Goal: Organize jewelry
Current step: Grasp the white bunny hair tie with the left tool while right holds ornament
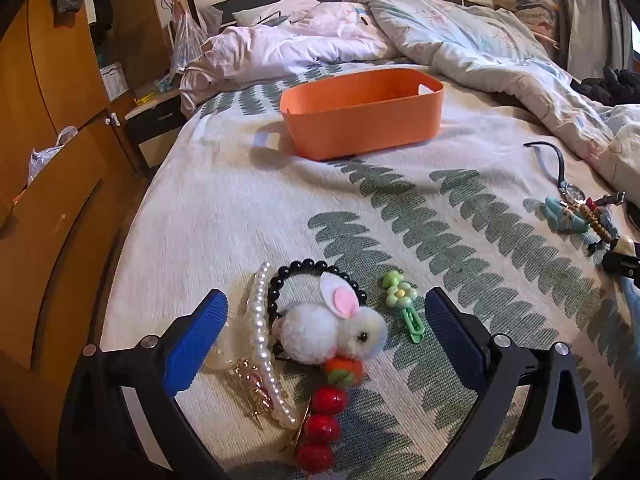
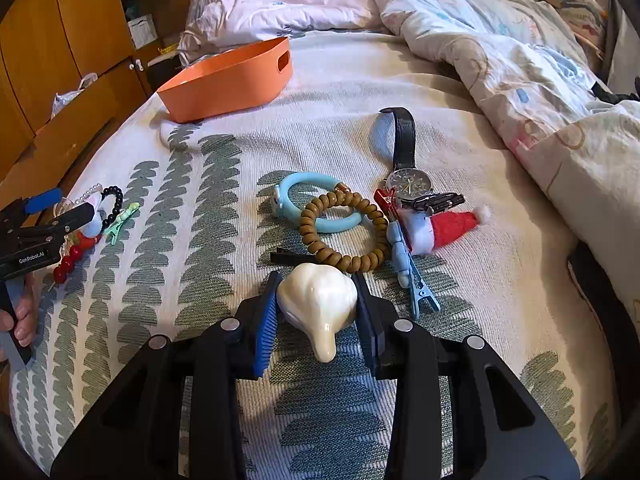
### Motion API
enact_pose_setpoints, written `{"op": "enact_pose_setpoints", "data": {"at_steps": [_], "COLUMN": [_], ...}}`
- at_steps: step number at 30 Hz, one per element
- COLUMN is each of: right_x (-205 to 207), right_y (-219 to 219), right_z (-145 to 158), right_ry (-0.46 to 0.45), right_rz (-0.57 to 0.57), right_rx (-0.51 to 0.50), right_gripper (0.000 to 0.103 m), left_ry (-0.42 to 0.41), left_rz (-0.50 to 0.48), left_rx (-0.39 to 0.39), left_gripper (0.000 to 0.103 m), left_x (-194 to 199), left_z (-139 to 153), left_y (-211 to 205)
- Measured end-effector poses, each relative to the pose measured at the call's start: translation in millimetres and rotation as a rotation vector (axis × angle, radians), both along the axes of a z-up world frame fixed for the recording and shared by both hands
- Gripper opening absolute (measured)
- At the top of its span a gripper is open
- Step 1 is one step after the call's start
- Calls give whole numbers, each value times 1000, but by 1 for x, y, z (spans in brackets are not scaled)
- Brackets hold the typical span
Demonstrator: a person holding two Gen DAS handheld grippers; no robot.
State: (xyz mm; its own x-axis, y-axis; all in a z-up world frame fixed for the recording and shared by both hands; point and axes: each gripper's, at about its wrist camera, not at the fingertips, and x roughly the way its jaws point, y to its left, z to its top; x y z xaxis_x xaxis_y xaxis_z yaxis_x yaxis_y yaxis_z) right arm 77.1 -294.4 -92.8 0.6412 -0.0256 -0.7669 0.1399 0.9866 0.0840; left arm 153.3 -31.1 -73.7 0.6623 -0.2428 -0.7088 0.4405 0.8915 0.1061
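a: left wrist view first. the left gripper has its fingers spread wide, nothing pinched. between them on the bedspread lies a small heap: the bunny hair tie in the middle, the black bead bracelet looping just beyond it, the pearl clip hard against the left finger.

b: and the green flower clip?

a: just inside the right finger, apart from the bunny. the red bead pin trails back toward the gripper's base. my read: the wide spread is there to straddle the heap before choosing one piece.

b: the orange bin?

a: well beyond the fingertips, straight ahead, open side up. likely where everything is meant to go.

b: right wrist view.

a: the right gripper is closed in on a cream shell-shaped piece; both pads sit against its broad sides, its narrow end pointing back toward the camera. i cannot tell if it is lifted off the cloth.

b: what's past the fingertips?

a: the brown bead bracelet almost touching the shell, overlapping a light blue bangle. the wristwatch and santa hat clip are beyond the right finger, a blue clip just beside it. the bin is far off beyond the left finger.
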Motion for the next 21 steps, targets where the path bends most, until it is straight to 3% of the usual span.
{"op": "enact_pose_setpoints", "data": {"at_steps": [5,12,16,21], "right_x": [-1,-3,-5,-6], "right_y": [0,1,0,2], "right_z": [1,3,5,7], "right_ry": [0,-10,-14,-20], "right_rz": [4,10,7,7], "right_rx": [6,9,15,8], "right_gripper": [36,36,36,36], "left_ry": [29,38,33,27], "left_rz": [-28,34,45,39], "left_rx": [-9,28,21,23], "left_gripper": [98,97,71,61], "left_x": [3,6,6,5], "left_z": [-7,-19,-14,-13], "left_y": [-3,3,6,8]}}
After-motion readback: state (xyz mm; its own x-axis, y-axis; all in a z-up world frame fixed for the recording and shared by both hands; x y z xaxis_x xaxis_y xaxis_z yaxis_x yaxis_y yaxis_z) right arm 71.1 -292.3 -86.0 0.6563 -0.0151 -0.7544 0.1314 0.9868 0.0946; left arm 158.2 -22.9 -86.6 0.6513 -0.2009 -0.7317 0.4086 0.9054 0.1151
